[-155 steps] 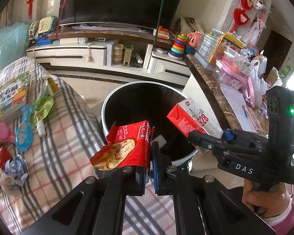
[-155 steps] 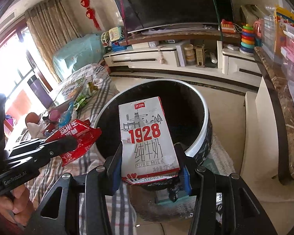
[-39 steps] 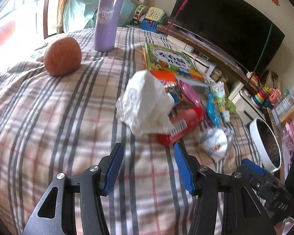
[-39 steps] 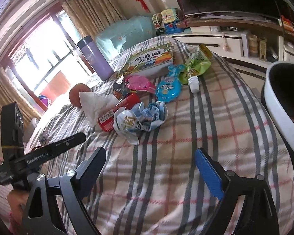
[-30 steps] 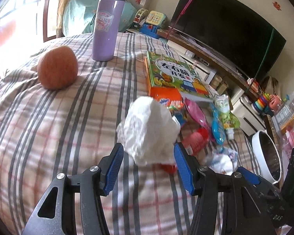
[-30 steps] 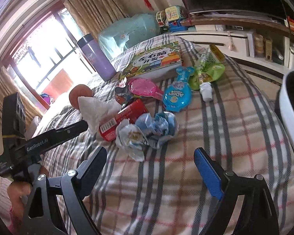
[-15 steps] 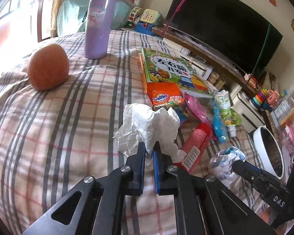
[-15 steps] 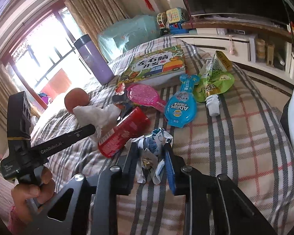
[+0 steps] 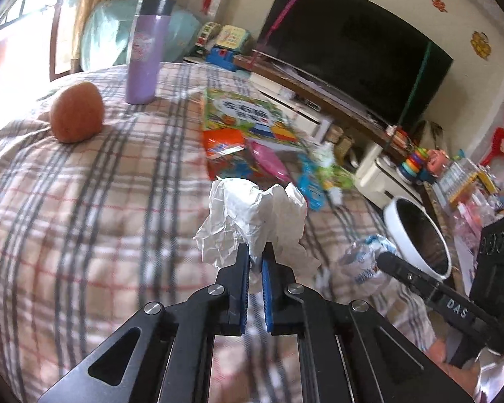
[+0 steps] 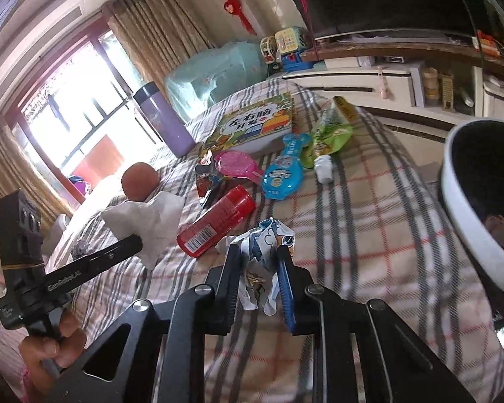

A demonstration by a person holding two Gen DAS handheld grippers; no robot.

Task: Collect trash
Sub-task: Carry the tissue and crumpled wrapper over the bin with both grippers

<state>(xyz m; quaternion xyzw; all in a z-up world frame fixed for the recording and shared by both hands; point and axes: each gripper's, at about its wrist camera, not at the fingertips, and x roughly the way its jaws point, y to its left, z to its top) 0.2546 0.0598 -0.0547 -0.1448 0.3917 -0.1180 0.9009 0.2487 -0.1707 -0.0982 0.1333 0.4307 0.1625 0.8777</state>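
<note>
Two tongs loaded: left tongs clamped on crumpled white tissue; right tongs clamped on crumpled blue-white plastic wrapper. Risk: thin, light pinches may slip out before reaching the white-rimmed black bin.

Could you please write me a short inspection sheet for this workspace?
Surface: plaid blanket, soft and rumpled.
Job's things: white tissue and crumpled wrapper, both gripped; red can lying flat; trash bin beside the blanket.
Clutter: purple flask, orange fruit, picture book, pink brush.
Grippers: left gripper shut on tissue; right gripper shut on wrapper.
Cables: nothing seen.
Surroundings: television, curtains.
</note>
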